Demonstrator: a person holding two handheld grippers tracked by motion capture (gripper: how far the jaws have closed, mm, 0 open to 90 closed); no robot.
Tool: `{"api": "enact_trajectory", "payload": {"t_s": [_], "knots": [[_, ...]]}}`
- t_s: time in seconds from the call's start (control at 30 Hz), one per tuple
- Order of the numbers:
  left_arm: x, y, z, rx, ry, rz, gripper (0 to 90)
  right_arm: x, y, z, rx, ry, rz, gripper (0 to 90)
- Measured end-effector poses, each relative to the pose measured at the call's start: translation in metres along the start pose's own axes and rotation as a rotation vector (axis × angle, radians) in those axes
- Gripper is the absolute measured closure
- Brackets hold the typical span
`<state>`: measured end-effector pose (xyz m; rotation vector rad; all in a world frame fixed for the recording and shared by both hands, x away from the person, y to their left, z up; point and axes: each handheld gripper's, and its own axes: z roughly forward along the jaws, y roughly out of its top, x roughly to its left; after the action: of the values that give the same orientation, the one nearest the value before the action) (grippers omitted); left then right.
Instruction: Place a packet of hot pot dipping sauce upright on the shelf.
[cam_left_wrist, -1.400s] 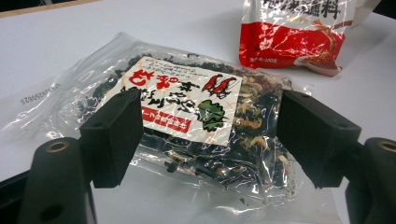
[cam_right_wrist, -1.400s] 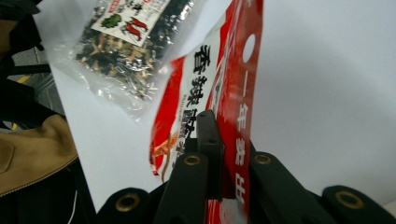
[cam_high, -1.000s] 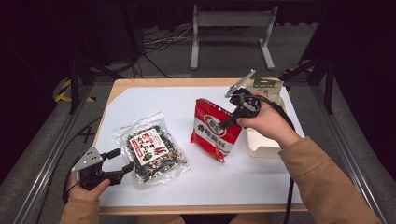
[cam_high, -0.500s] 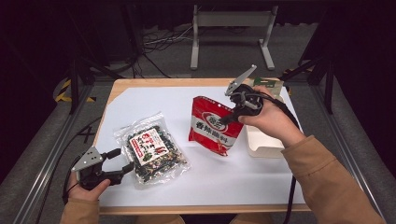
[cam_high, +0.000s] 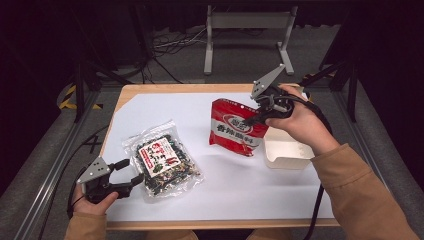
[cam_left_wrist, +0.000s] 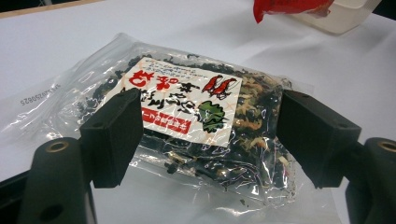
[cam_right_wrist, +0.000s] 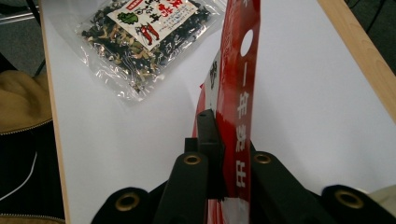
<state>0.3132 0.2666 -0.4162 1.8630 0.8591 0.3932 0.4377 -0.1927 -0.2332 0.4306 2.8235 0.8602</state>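
Now right hand-held gripper (cam_high: 251, 118) pinches red pouch (cam_high: 235, 129) top edge; pouch hangs lengthwise downward.

The right gripper (cam_high: 256, 116) has moved up a little since the earlier pictures, and the red packet (cam_high: 235, 128) clamped between its jaws has gone up with it. Before, the packet hung lower under the gripper, with its bottom edge closer to the white table (cam_high: 165, 107); now this edge is higher, and the packet hangs down from the jaws beside the white box (cam_high: 286, 152). The hand that holds the gripper has also come up slightly and a bit away from the person. In the right gripper view the top strip of the packet (cam_right_wrist: 238, 112) stands pressed between the two black jaws.
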Motion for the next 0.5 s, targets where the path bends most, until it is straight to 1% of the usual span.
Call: {"api": "enact_trajectory", "payload": {"t_s": [0.1, 0.13, 0.17, 0.2, 0.27, 0.37, 0.4, 0.43, 0.47, 0.5], "knots": [[0.000, 0.000, 0.000, -0.002, 0.000, 0.001, 23.8, -0.001, -0.001, -0.005, -0.002, -0.007, -0.001, 89.5], [0.000, 0.000, 0.000, -0.001, -0.001, 0.002, 23.8, -0.002, -0.003, -0.012, -0.007, -0.019, 0.003, 89.5], [0.001, 0.001, 0.001, 0.002, 0.001, 0.012, 23.8, -0.003, -0.004, -0.014, -0.011, -0.026, 0.005, 89.5], [0.001, 0.001, 0.001, 0.002, 0.000, 0.013, 23.9, -0.004, -0.004, -0.017, -0.011, -0.032, 0.004, 89.4], [0.000, 0.001, 0.001, 0.001, 0.000, 0.009, 23.8, -0.005, -0.006, -0.023, -0.022, -0.038, 0.013, 89.5], [0.001, 0.001, 0.001, 0.000, -0.001, 0.008, 23.9, -0.008, -0.009, -0.031, -0.029, -0.052, 0.014, 89.5], [0.001, 0.001, 0.001, 0.001, -0.001, 0.008, 23.9, -0.008, -0.009, -0.031, -0.029, -0.052, 0.014, 89.5], [0.000, 0.001, 0.002, 0.003, -0.001, 0.008, 23.9, -0.010, -0.011, -0.037, -0.035, -0.066, 0.013, 89.5], [0.000, 0.001, 0.002, 0.003, -0.001, 0.008, 23.9, -0.010, -0.011, -0.037, -0.035, -0.066, 0.013, 89.5], [0.000, 0.001, 0.002, 0.003, -0.001, 0.007, 23.8, -0.011, -0.013, -0.042, -0.043, -0.076, 0.008, 89.4]]}}
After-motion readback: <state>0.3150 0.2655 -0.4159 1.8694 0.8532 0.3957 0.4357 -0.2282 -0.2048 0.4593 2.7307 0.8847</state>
